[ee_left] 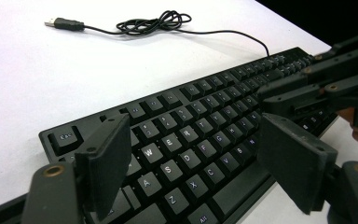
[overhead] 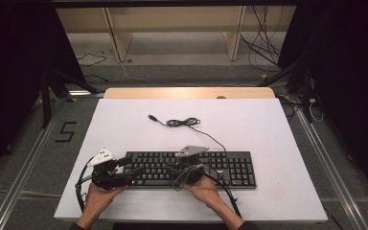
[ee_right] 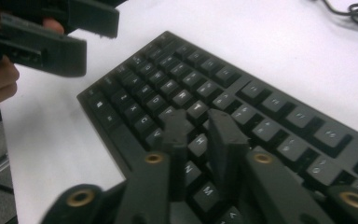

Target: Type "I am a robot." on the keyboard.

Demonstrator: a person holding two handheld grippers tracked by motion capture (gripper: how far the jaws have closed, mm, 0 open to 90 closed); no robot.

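Note:
A black keyboard (overhead: 235, 167) lies across the near half of the white table (overhead: 249, 124). My left gripper (overhead: 133, 166) hovers open over the keyboard's left end; in the left gripper view its jaws (ee_left: 193, 120) stand wide apart above the letter keys (ee_left: 191, 140), holding nothing. My right gripper (overhead: 168, 167) points left over the middle keys. In the right gripper view its jaws (ee_right: 199, 122) stand nearly together, leaving a narrow slit with nothing in it, just above the keys (ee_right: 270, 112) around H. Each gripper shows in the other's view (ee_left: 265, 97) (ee_right: 100, 39).
The keyboard's cable (overhead: 182, 122) runs to a loose coil behind it and ends in a USB plug (overhead: 151, 116) lying on the table. A bare wooden strip (overhead: 187, 93) edges the far side. Wooden shelf legs and cords lie on the floor beyond.

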